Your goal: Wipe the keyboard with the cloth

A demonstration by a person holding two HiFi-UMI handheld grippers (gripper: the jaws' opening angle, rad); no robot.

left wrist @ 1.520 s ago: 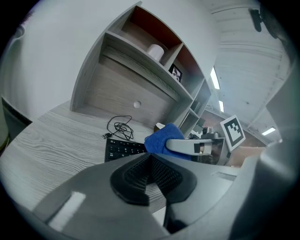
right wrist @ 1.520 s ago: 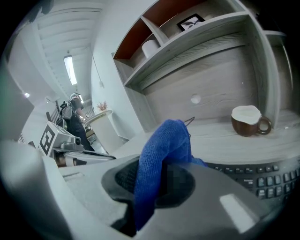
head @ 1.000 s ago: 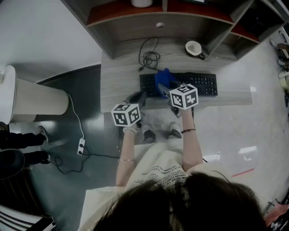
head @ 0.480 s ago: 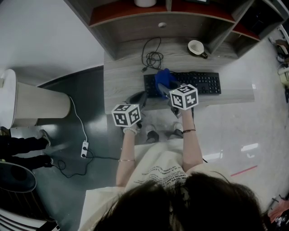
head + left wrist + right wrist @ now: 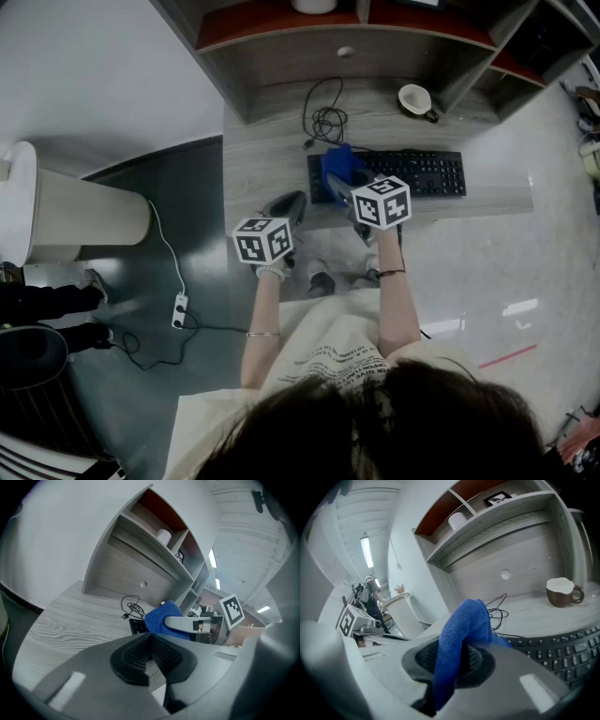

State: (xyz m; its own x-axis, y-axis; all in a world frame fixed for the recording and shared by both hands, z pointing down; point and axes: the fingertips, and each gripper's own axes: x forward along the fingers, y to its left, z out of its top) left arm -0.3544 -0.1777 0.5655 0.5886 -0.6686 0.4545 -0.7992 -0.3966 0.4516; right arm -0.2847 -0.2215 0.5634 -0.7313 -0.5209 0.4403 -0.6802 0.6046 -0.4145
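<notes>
Cloth (image 5: 461,630): 1, gripped by right tool (image 5: 454,662) | keyboard (image 5: 422,174): 1 | left tool (image 5: 150,654) closed

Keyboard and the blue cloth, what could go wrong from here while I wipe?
The right gripper pinches only a fold of the cloth, so dragging across the keys might tug it loose. The left gripper is shut and empty over the desk, off the keyboard, so a firm stroke could slide it. The loose cable lies just behind the keyboard's left end; a sweep there may snag it.
</notes>
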